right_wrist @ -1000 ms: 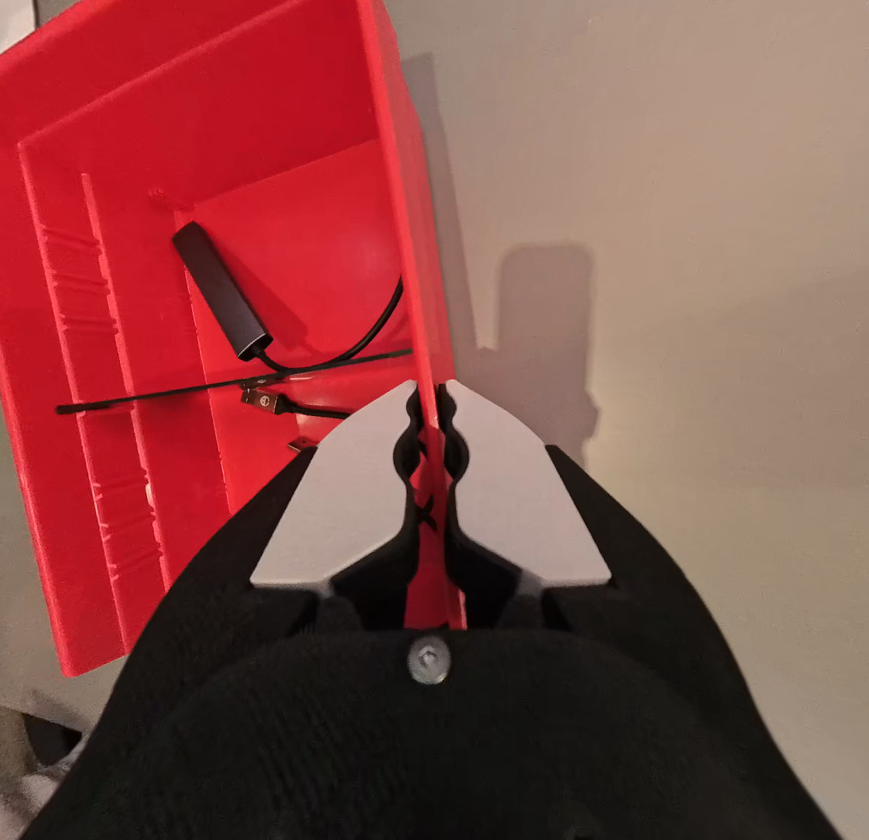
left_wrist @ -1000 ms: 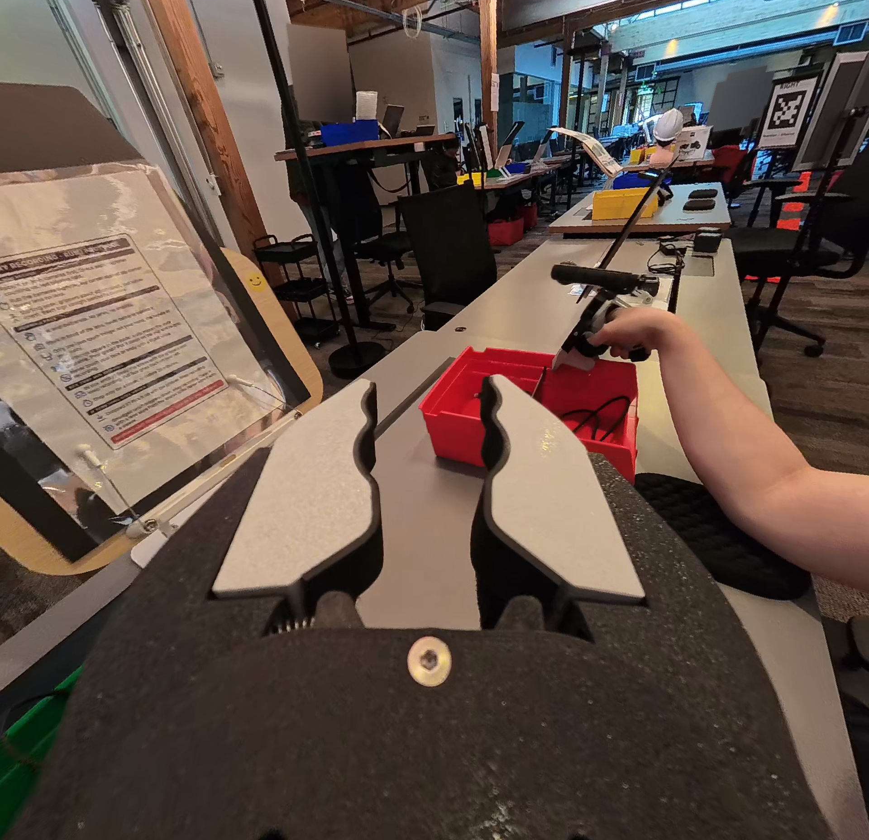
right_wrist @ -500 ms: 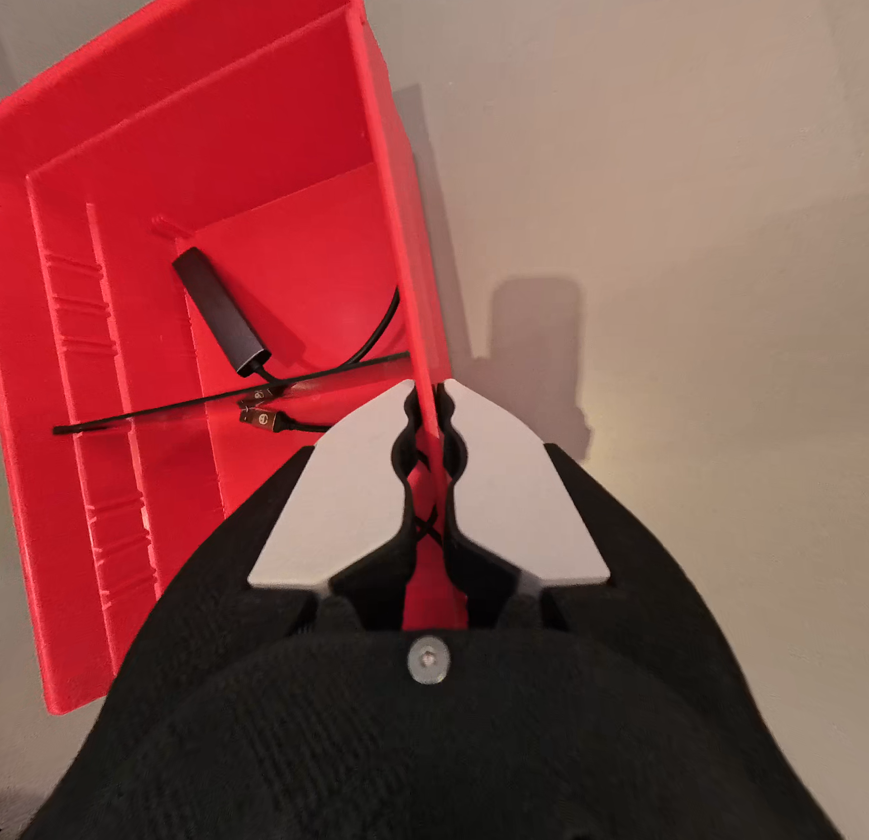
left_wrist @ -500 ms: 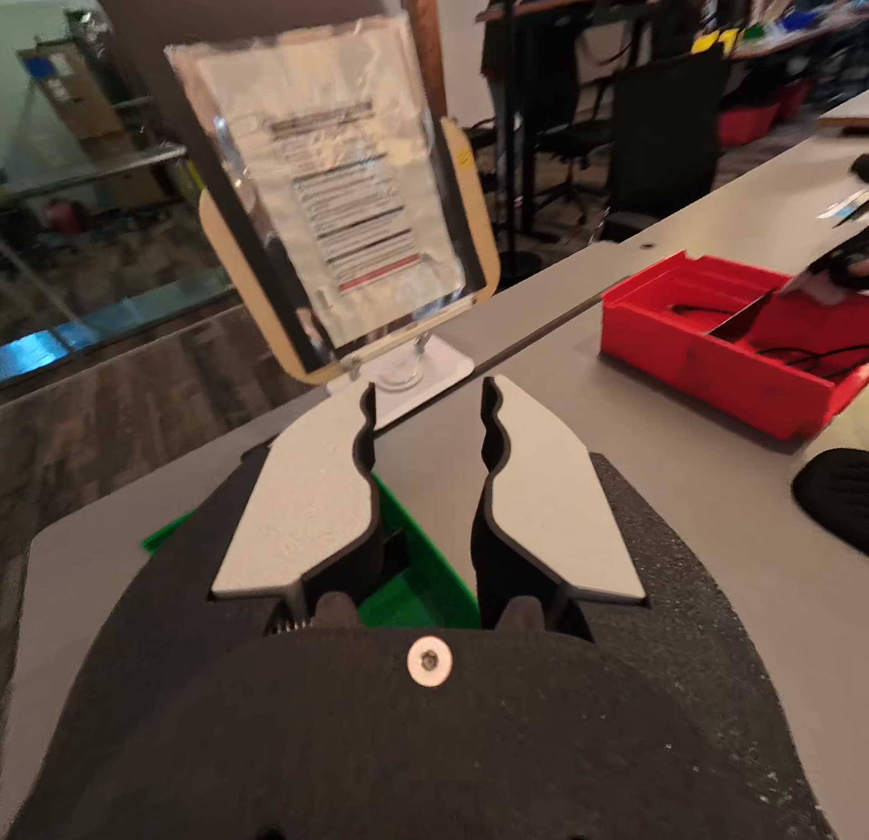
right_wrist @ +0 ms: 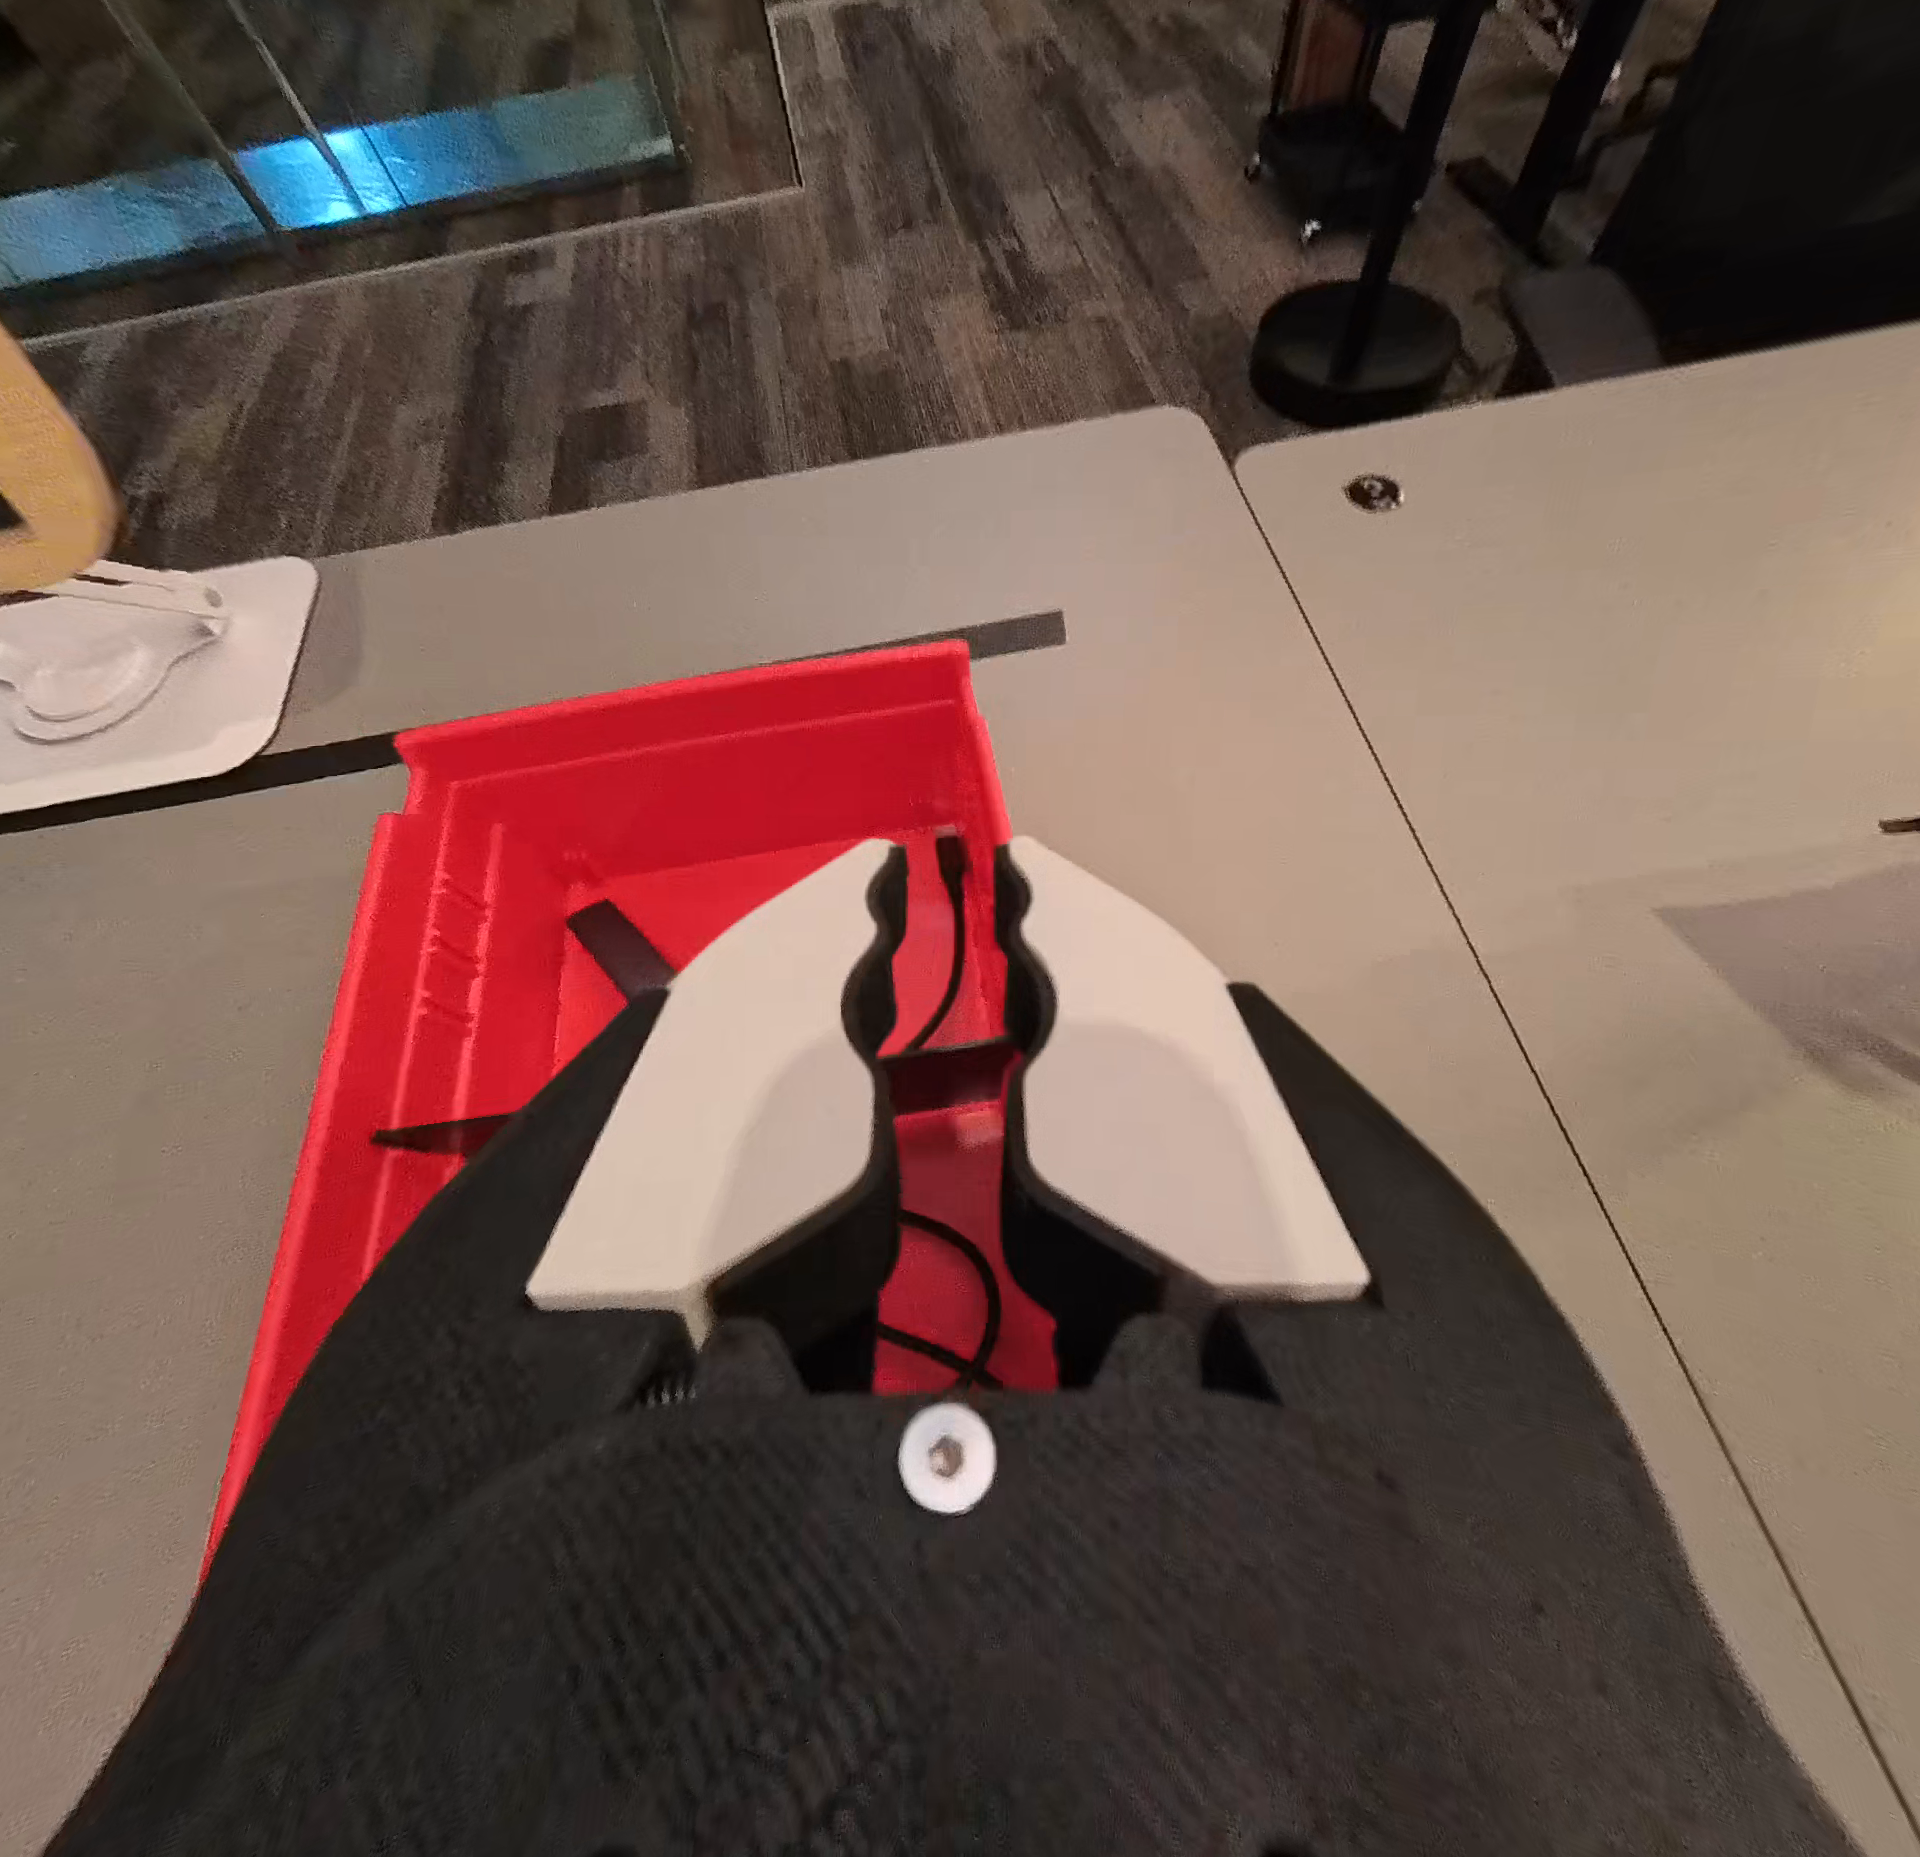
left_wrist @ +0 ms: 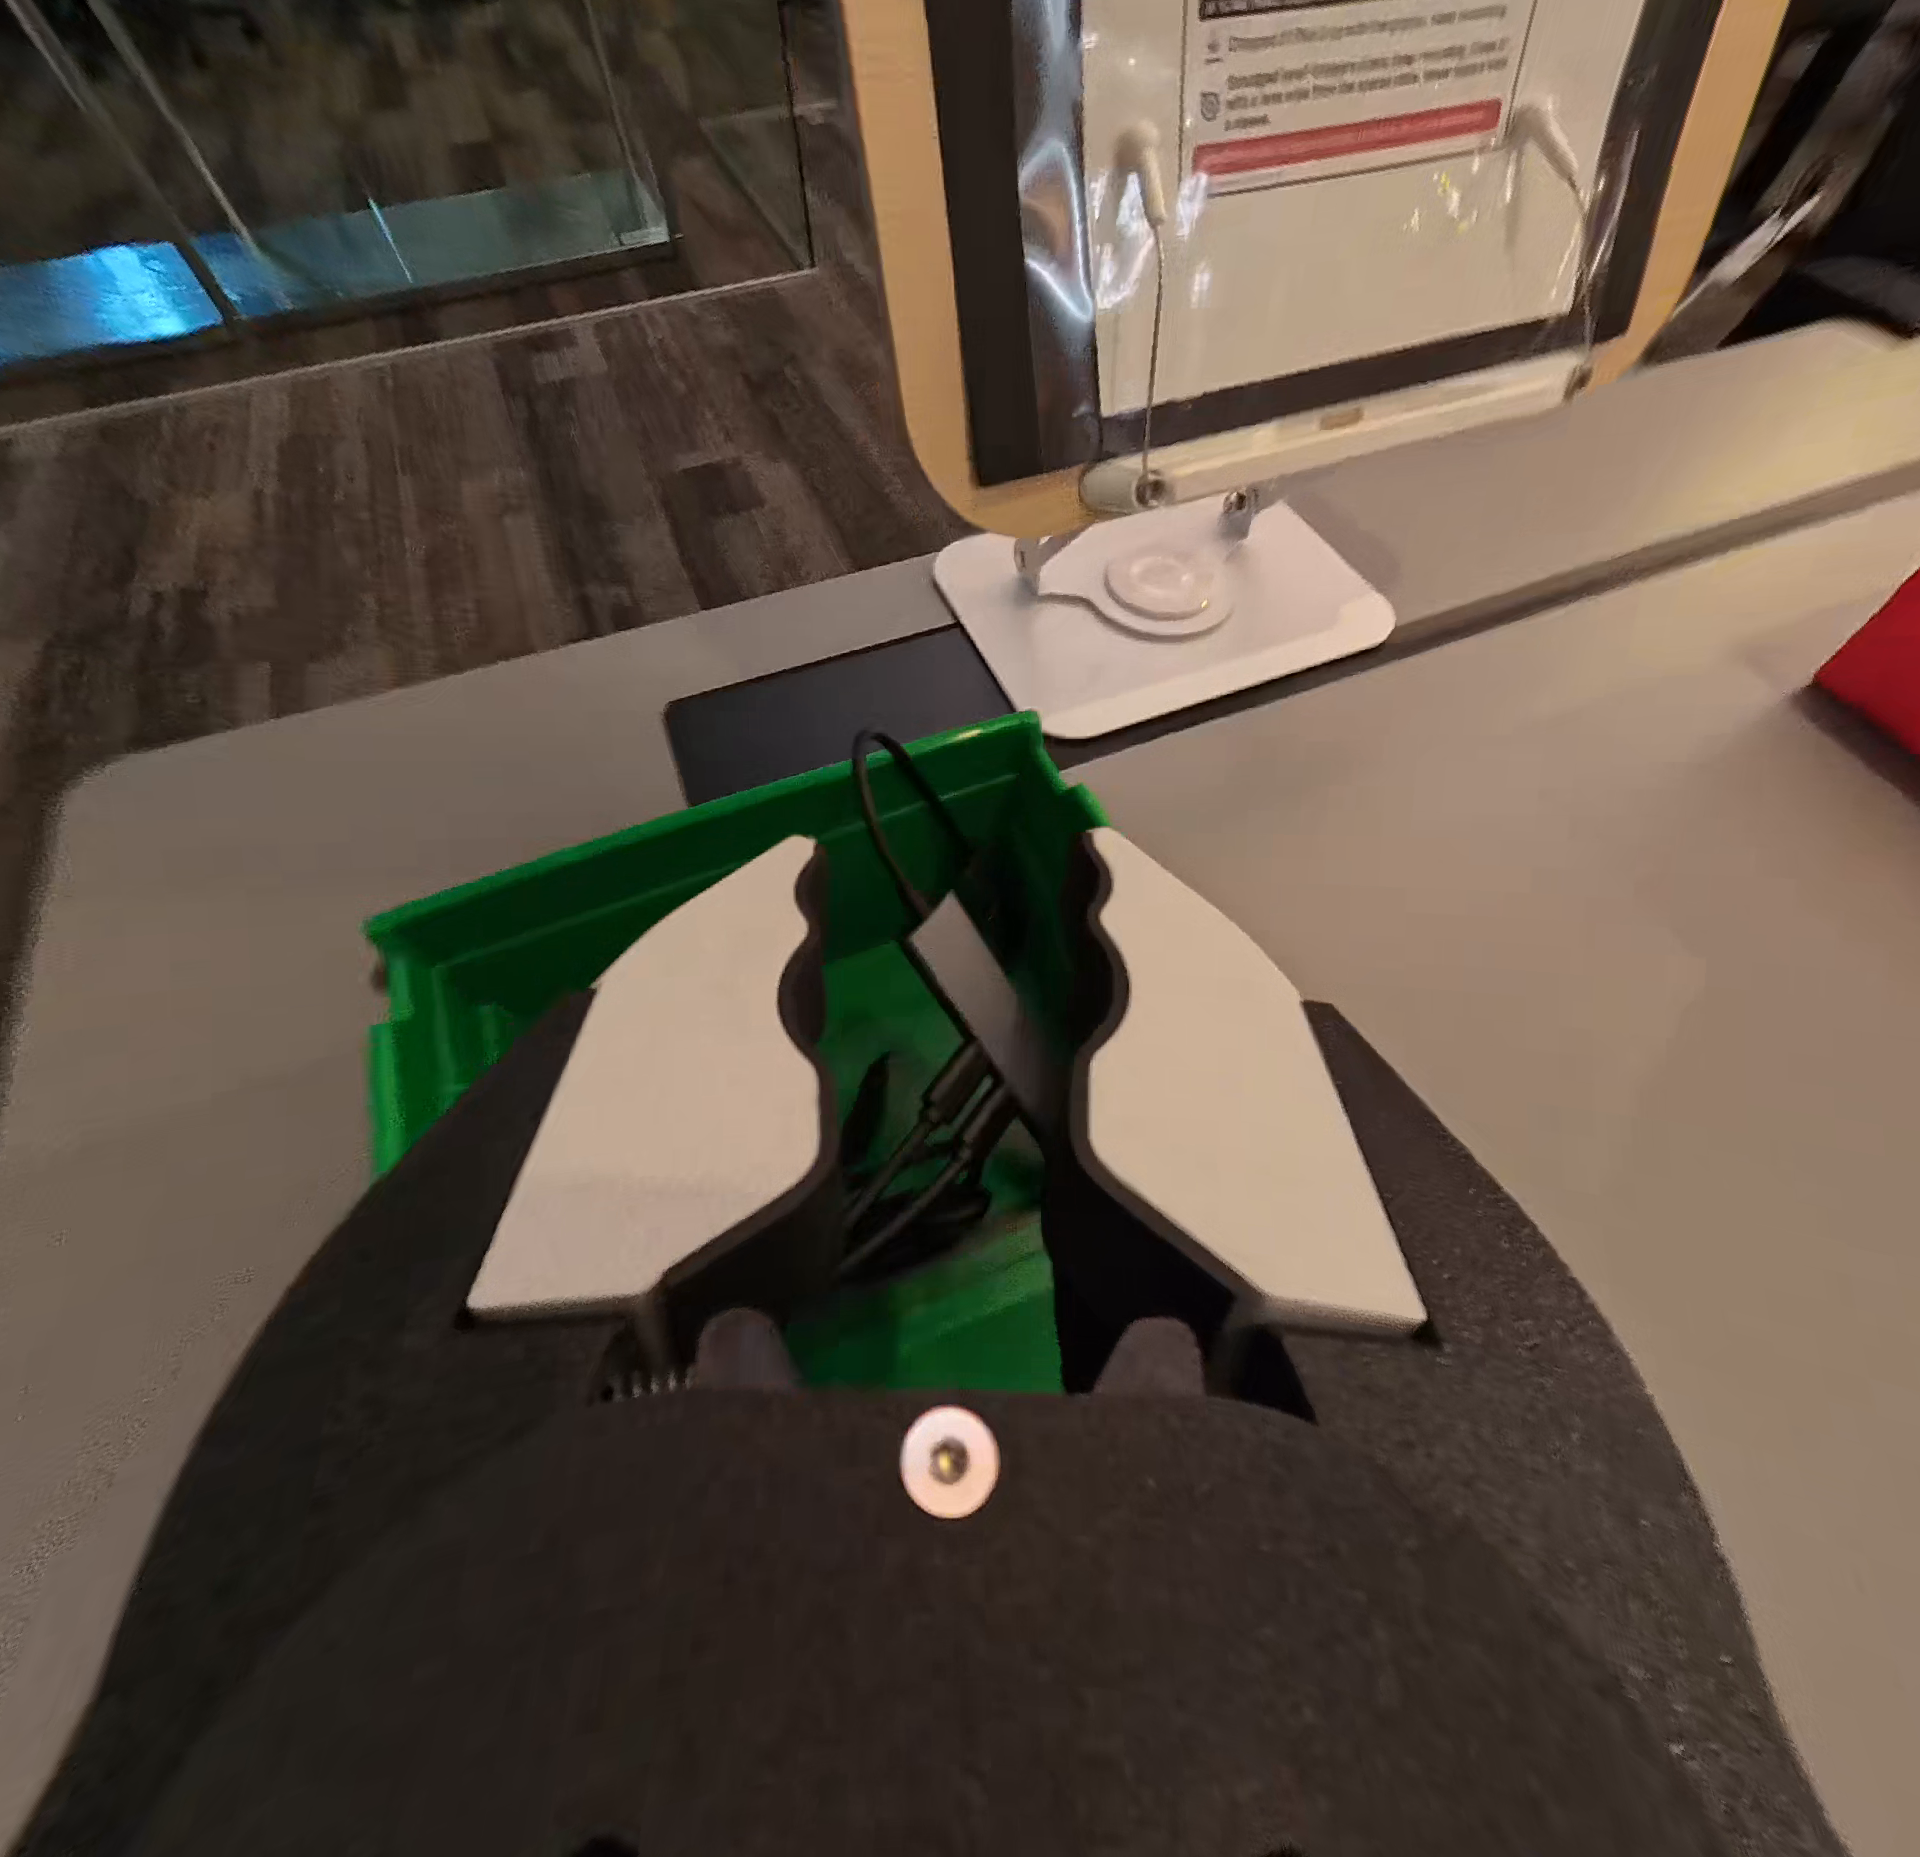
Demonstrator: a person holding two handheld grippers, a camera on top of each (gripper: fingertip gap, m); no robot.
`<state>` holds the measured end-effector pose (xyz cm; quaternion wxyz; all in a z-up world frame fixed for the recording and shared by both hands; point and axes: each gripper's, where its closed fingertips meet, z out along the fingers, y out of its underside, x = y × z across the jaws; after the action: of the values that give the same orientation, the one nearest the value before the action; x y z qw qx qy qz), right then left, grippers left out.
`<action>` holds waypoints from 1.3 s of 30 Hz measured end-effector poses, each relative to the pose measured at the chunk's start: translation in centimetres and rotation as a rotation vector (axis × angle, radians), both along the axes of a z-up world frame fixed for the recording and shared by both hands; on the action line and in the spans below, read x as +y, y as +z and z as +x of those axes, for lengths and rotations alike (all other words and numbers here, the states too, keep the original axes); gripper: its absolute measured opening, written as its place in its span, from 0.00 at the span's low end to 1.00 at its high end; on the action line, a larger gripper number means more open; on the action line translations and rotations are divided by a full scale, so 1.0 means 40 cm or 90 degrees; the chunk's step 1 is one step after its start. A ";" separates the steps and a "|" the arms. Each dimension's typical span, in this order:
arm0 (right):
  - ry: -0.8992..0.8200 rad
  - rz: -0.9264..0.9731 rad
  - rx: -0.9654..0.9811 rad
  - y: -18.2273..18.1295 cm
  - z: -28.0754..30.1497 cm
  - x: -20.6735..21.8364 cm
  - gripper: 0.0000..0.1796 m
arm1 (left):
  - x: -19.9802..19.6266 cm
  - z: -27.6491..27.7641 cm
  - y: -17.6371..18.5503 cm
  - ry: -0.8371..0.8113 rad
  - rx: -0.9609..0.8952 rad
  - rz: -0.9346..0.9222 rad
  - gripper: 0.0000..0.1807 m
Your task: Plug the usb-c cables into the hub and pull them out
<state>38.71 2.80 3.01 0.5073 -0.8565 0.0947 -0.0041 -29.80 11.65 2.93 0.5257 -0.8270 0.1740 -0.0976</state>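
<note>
The left hand-held gripper [left_wrist: 951, 862], jaws apart, hovers over the green bin [left_wrist: 623, 903] holding black cables [left_wrist: 914, 1173]; the right hand-held gripper [right_wrist: 943, 851], slightly parted and empty, hovers over the red bin [right_wrist: 675, 737].

The left hand-held gripper [left_wrist: 951, 862], which a second ago faced the red plastic bin, now hangs spread over an open green plastic bin [left_wrist: 623, 903] holding black cables [left_wrist: 940, 1132]. The right hand-held gripper [right_wrist: 945, 857] no longer pinches the red plastic bin's [right_wrist: 686, 727] side wall; its fingers stand parted above the bin's inside, looking forward rather than straight down.
</note>
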 end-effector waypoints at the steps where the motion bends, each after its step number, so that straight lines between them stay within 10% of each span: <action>1: 0.009 0.014 -0.009 0.015 -0.012 0.003 0.09 | 0.019 0.005 -0.018 -0.006 -0.036 -0.008 0.22; 6: 0.034 -0.013 -0.067 0.020 -0.044 0.006 0.09 | 0.039 0.047 -0.103 -0.084 -0.192 -0.150 0.25; 15: 0.071 -0.015 -0.082 0.025 -0.072 0.013 0.09 | 0.046 0.040 -0.223 -0.076 -0.132 -0.283 0.26; 24: 0.090 -0.040 -0.110 0.013 -0.080 0.014 0.09 | 0.033 0.054 -0.240 -0.125 -0.141 -0.314 0.08; 39: 0.153 0.218 -0.390 0.269 -0.357 0.060 0.16 | -0.144 0.187 0.287 -0.220 -0.208 0.141 0.05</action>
<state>24.42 5.19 13.78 0.6453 -0.7231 -0.1634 -0.1847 -22.30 5.88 14.40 0.6097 -0.6956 0.2354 -0.2983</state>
